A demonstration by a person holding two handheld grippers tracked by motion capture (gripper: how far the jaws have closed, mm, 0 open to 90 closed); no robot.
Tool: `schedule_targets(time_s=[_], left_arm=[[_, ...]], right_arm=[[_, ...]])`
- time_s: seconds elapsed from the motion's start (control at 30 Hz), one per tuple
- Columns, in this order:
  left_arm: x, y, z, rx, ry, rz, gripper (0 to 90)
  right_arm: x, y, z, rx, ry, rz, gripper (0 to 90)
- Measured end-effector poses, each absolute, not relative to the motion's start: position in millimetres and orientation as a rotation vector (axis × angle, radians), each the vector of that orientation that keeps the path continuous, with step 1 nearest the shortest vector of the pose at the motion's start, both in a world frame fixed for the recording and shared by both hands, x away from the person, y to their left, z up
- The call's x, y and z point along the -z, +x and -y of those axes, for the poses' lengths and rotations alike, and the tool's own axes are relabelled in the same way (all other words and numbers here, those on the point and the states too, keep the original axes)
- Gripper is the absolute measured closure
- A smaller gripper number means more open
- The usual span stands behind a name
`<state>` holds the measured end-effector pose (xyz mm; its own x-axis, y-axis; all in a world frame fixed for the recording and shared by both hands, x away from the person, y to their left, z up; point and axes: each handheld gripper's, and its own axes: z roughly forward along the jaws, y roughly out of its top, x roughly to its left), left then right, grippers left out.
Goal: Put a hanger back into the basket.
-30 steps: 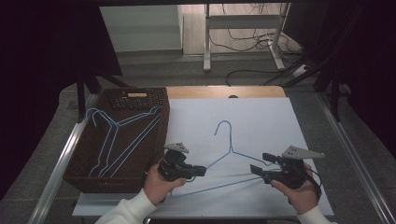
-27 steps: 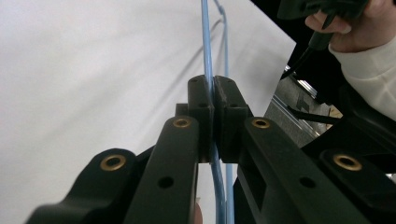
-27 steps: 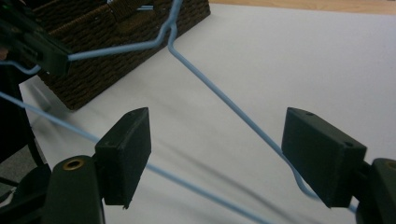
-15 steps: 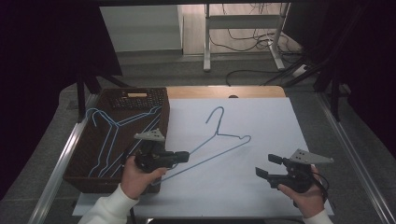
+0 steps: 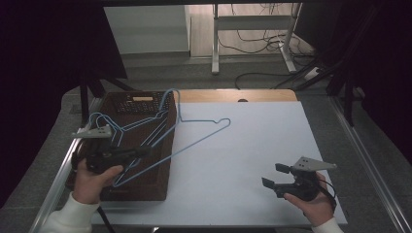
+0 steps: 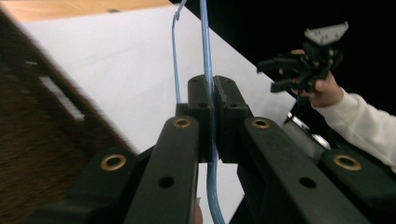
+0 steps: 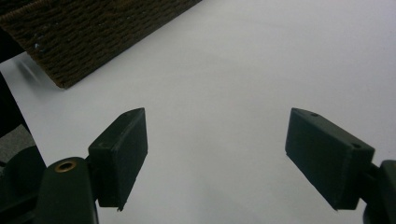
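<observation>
The left gripper (image 5: pixel 141 152) has its fingers (image 6: pixel 201 100) pinched on the lower wire of a light-blue wire coat hanger (image 5: pixel 199 138), which slants up and away from them over the edge of the dark brown woven basket (image 5: pixel 145 187) holding more blue hangers (image 5: pixel 104 127). The right gripper (image 5: pixel 274 175) hovers over the white table (image 5: pixel 252 145), its fingers (image 7: pixel 123 151) just spread wide with nothing between them.

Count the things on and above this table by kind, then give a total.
Blue wire hangers: 3 (1 held hanger; seemingly 2 overlapping hangers in the basket)
Woven basket: 1
Grippers: 2 (left gripper, jaws shut on the held hanger; right gripper, jaws open)
Total: 6
</observation>
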<state>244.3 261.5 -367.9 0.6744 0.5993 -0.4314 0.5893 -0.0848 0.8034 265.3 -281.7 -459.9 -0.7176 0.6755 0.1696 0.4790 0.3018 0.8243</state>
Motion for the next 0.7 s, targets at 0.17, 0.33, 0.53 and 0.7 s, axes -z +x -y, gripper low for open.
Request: schedule_targets(time_s=[0.17,0.33,0.53,0.7], left_arm=[[368,246,-297,-0.073,1.659,-1.014,87.1],[371,248,-320,-0.165,1.613,-1.074,87.1],[381,254,-338,-0.213,1.555,-1.137,87.1],[387,256,-346,-0.242,1.54,-1.163,87.1]], right_arm=[[462,267,281,-1.364,1.062,-2.367,21.6],[465,269,281,-1.348,1.067,-2.376,21.6],[467,269,280,-1.332,1.06,-2.387,21.5],[467,269,280,-1.326,1.064,-2.389,21.4]])
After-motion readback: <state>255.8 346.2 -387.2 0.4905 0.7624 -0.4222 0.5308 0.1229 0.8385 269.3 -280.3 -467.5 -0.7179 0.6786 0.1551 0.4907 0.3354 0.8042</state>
